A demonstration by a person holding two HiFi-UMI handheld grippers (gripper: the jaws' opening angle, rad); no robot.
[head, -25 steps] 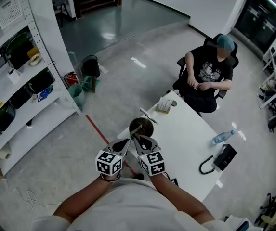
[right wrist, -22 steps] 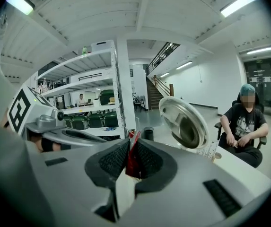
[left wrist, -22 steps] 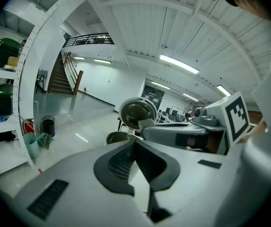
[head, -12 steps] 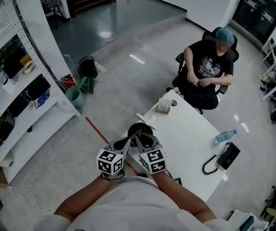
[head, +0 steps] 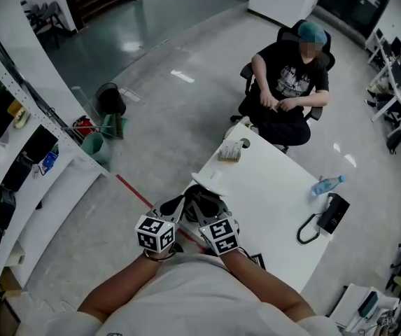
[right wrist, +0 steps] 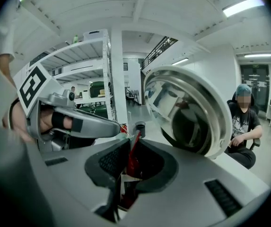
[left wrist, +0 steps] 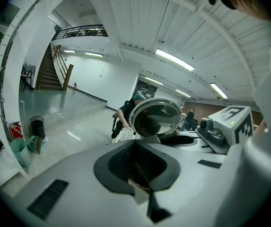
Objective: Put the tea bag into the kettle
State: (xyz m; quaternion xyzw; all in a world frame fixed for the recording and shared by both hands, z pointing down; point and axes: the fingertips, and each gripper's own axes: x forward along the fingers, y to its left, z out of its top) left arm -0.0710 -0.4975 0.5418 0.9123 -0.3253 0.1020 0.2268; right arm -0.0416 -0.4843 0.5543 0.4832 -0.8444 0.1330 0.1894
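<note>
A steel kettle [head: 203, 200] stands at the near corner of the white table [head: 277, 208], its round lid [right wrist: 187, 112] flipped up. Both grippers hover side by side right at it. My right gripper [right wrist: 126, 167] is shut on a red tea bag packet [right wrist: 133, 155], held upright just left of the open lid. My left gripper [left wrist: 142, 174] is shut, and a pale paper scrap [left wrist: 139, 192] shows pinched low between its jaws. From the left gripper view the lid [left wrist: 156, 118] and the dark kettle mouth [left wrist: 180, 139] lie just ahead. In the head view the left gripper [head: 176, 207] and right gripper [head: 206, 212] overlap the kettle's near rim.
A tea box [head: 231, 150] sits at the table's far corner, in front of a seated person [head: 291, 82]. A water bottle [head: 326, 185] and a black device with a cable [head: 326, 215] lie on the right. White shelving [head: 18, 159] stands to the left, with bins [head: 106, 100] on the floor.
Both grippers have moved forward together and now sit over the kettle's near rim. The view has swung, so the table and person appear shifted left and up.
</note>
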